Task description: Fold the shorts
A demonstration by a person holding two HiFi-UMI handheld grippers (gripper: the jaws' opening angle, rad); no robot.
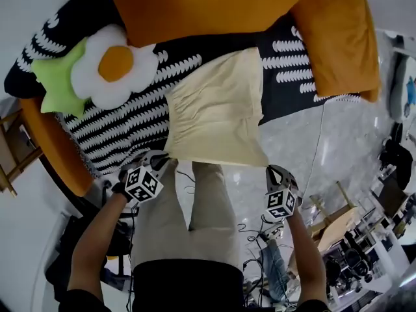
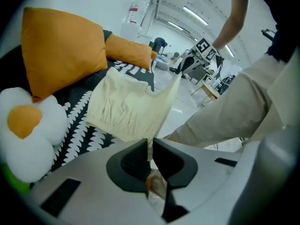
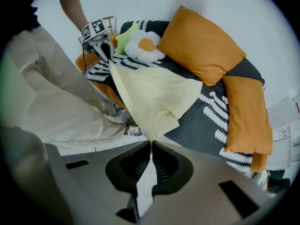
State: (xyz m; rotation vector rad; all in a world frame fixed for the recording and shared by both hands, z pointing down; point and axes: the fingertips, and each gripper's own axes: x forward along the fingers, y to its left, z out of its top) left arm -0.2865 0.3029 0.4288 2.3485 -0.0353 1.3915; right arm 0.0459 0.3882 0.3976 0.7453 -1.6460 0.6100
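Left gripper (image 1: 162, 161) and right gripper (image 1: 272, 171) are each clamped on a near corner of the shorts (image 1: 218, 109), spread at the sofa's (image 1: 52, 149) front edge. Egg pillow (image 1: 114, 70) sits just left, orange cushions (image 1: 195, 5) behind.

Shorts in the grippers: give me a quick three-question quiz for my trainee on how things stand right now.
1. True or false: the left gripper and the right gripper are each shut on the shorts.
2. The far end of the shorts lies on: A) the floor; B) the black-and-white blanket; C) a wooden chair.
3. Fill in: in the head view, the fried-egg cushion lies to the ____ of the shorts.
Key: 1 true; 2 B; 3 left.
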